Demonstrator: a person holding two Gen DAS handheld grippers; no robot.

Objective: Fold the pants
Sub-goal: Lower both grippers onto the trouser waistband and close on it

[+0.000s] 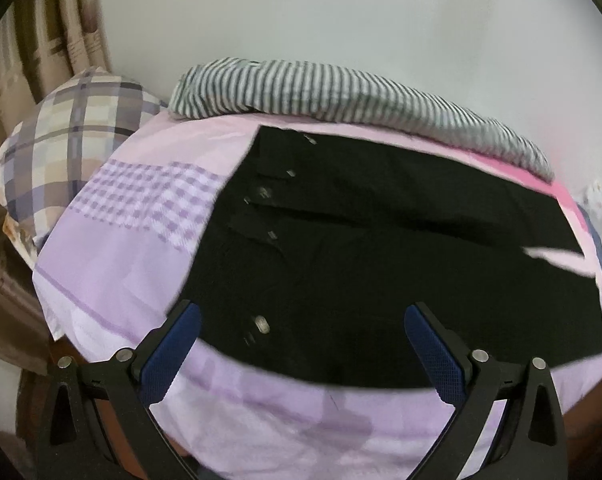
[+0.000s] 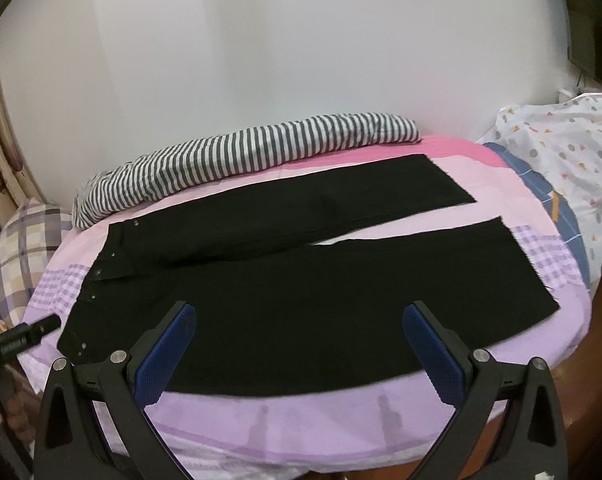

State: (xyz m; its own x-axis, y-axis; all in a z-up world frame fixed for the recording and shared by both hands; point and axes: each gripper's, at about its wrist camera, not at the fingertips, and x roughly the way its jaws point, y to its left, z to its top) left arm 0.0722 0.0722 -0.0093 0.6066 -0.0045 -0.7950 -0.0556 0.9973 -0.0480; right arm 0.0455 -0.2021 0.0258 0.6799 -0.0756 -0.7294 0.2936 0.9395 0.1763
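Black pants [image 2: 285,280] lie spread flat on a bed [image 2: 341,416] covered in a pink and lilac sheet, neither leg folded yet. Their long axis runs across both views — waistband with small metal rivets toward 9 o'clock, the two leg hems toward 3 o'clock, the legs splitting in a narrow V.

In the left wrist view, the left gripper [image 1: 301,344] hovers over the pants [image 1: 381,248] at the waistband end, its blue-padded fingers [image 1: 173,352] spread wide and holding nothing; the near waist corner sits just ahead of them at 12 o'clock. In the right wrist view, the right gripper [image 2: 299,344] hangs over the near leg's edge around mid-length, fingers [image 2: 437,356] likewise released and empty. The near hem lies off at 2 o'clock, so this gripper is the closer one to the hems.

A striped blanket [image 2: 241,156] is bunched along the far side, against the wall. A plaid pillow [image 1: 73,140] rests at 10 o'clock.

The likely first fold brings the near leg over the far one — a judgement only.
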